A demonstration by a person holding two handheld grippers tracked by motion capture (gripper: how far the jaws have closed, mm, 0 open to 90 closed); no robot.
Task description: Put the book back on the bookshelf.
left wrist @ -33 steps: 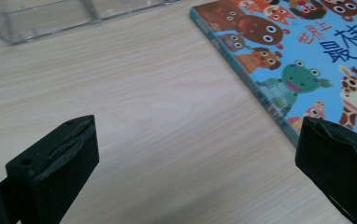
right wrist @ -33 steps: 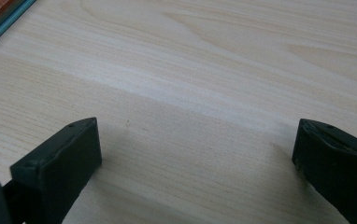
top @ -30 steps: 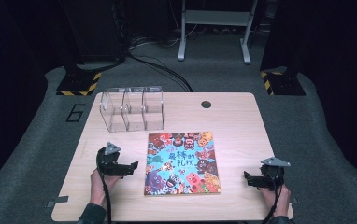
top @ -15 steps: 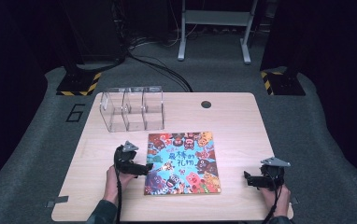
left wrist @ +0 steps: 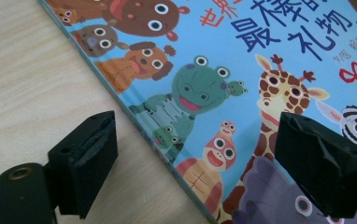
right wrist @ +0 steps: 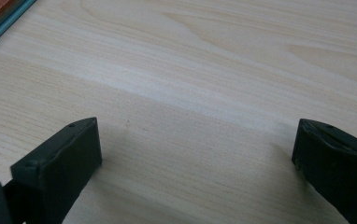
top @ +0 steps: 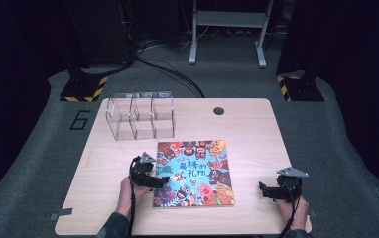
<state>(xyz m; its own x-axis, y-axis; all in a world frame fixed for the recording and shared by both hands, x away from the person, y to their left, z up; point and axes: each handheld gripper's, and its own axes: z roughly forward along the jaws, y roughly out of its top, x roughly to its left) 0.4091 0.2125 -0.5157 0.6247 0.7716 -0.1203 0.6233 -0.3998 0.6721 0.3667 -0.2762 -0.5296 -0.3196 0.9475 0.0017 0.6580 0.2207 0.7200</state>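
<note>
A children's picture book (top: 193,173) lies flat near the front middle of a pale wood-grain tabletop (top: 247,129), its glossy cover crowded with cartoon animals on blue. The left claw (top: 163,179) reaches in low from the book's left edge, held by a hand with a dark sleeve; its jaws have just been closing a little yet stand wide, one over bare wood, one above the cover, the book's edge between them, nothing gripped. The right claw (top: 263,190) rests well to the book's right, jaws wide over bare wood. A clear plastic three-compartment organizer (top: 140,115) stands behind.
</note>
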